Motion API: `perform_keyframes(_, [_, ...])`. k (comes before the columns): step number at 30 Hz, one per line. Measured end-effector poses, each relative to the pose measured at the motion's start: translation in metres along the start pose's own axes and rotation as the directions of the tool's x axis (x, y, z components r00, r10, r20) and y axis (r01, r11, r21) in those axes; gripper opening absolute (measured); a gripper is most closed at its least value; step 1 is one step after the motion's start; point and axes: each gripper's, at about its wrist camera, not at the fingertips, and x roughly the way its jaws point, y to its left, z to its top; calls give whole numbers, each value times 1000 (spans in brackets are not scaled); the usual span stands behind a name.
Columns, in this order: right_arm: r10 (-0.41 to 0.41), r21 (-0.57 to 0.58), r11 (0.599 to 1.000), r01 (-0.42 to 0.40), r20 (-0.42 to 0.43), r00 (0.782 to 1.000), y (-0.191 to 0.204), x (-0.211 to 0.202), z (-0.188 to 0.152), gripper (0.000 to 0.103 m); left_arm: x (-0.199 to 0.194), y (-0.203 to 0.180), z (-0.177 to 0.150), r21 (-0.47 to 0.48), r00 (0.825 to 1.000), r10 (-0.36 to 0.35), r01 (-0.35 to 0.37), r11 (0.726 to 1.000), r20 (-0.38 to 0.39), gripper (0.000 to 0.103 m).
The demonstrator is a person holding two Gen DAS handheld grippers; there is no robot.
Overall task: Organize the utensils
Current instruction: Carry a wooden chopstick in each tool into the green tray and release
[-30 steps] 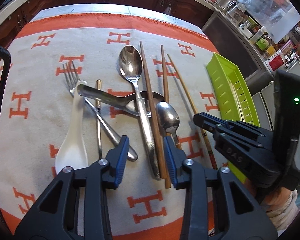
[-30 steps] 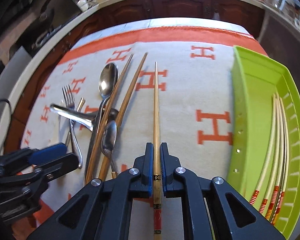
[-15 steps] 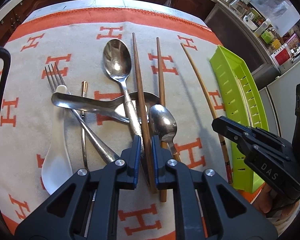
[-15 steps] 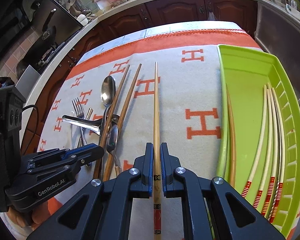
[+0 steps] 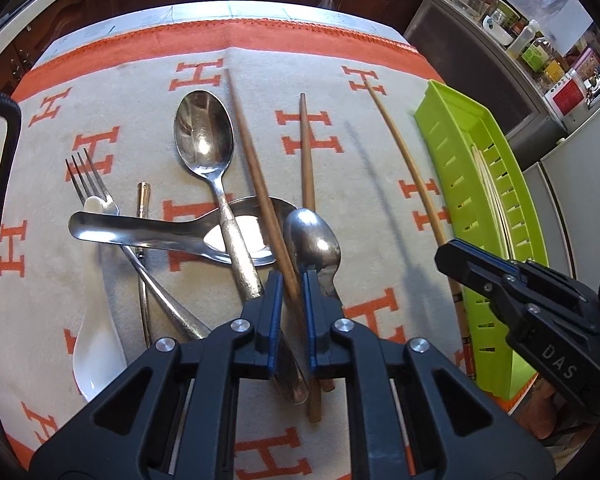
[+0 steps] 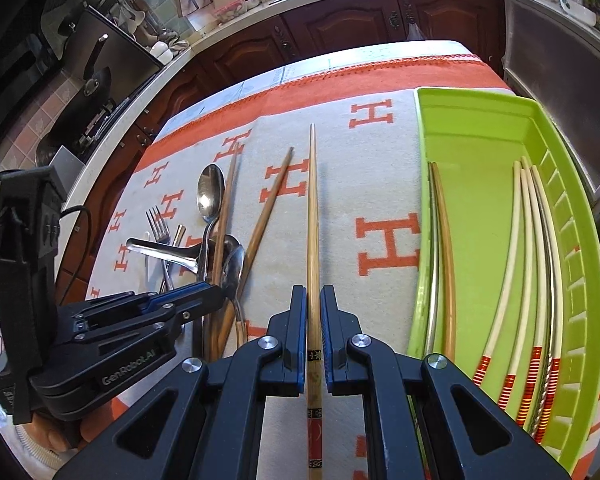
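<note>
My left gripper [image 5: 291,280] is shut on a dark brown chopstick [image 5: 256,168] that lies across a pile of steel spoons [image 5: 204,136], a fork [image 5: 88,176] and a white ceramic spoon [image 5: 96,344]. A second brown chopstick [image 5: 308,160] lies beside it. My right gripper [image 6: 313,296] is shut on a light bamboo chopstick [image 6: 312,208] with a red patterned end, held above the cloth left of the green tray [image 6: 480,128]. The tray holds several chopsticks [image 6: 524,240]. The right gripper also shows in the left wrist view [image 5: 460,256].
An orange and cream cloth with H marks [image 5: 380,312] covers the table. Dark wood cabinets [image 6: 340,28] stand behind it. A steel appliance [image 6: 560,60] is at the right. Jars and bottles [image 5: 536,52] crowd the counter at far right.
My left gripper closed on the dark brown chopstick. My right gripper lifted the bamboo chopstick and carried it nearer the green tray.
</note>
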Motion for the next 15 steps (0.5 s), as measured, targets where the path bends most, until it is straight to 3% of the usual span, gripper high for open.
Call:
perform_keyframes(5, [7, 6, 1000, -7, 5, 1000, -2, -5, -1, 6, 7, 1, 2, -12, 998, 29, -30, 999, -47, 8])
perform_keyframes(15, [19, 23, 1000, -19, 19, 1000, -5, -13, -3, 6, 8, -1, 1, 7, 998, 49, -49, 999, -27, 7])
